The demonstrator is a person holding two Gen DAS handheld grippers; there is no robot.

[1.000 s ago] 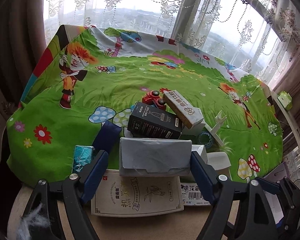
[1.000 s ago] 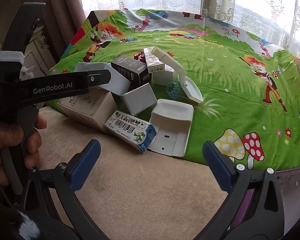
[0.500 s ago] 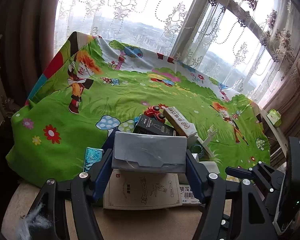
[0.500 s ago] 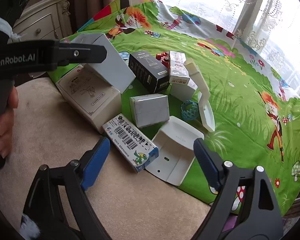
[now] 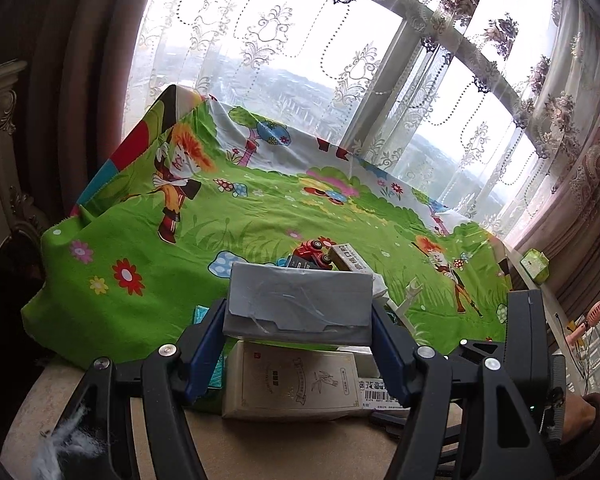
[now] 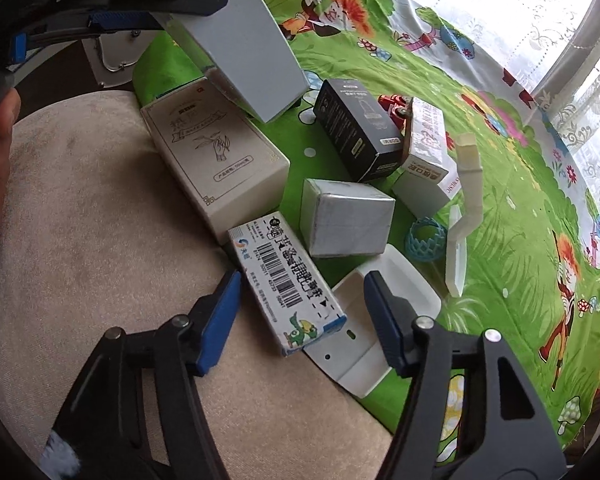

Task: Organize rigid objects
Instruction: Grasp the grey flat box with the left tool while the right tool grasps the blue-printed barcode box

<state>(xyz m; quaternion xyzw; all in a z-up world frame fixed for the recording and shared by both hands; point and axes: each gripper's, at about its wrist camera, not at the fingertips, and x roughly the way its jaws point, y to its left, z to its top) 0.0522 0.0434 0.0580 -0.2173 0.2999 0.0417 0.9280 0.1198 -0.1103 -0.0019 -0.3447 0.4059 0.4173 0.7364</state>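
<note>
My left gripper [image 5: 298, 322] is shut on a grey box [image 5: 298, 304], its blue pads pressing both ends, and holds it above a cream box with a line drawing [image 5: 296, 380]. In the right wrist view the same grey box [image 6: 244, 44] hangs tilted over the cream box [image 6: 216, 160]. My right gripper [image 6: 302, 280] points steeply down and straddles a white barcode box [image 6: 288, 280]. Its jaws are closing, and the pads stand clear of the box's sides.
On the green cartoon cloth [image 6: 520, 240] lie a small grey box [image 6: 348, 220], a black box [image 6: 356, 128], a white-and-brown box [image 6: 426, 140], a red toy car [image 6: 394, 104], a teal ring [image 6: 426, 238] and an open white case [image 6: 380, 320]. A beige surface [image 6: 80, 260] fills the near left.
The left gripper has lifted the grey box higher above the pile. The right gripper has rolled, come down over the barcode box, and its jaws have narrowed.
</note>
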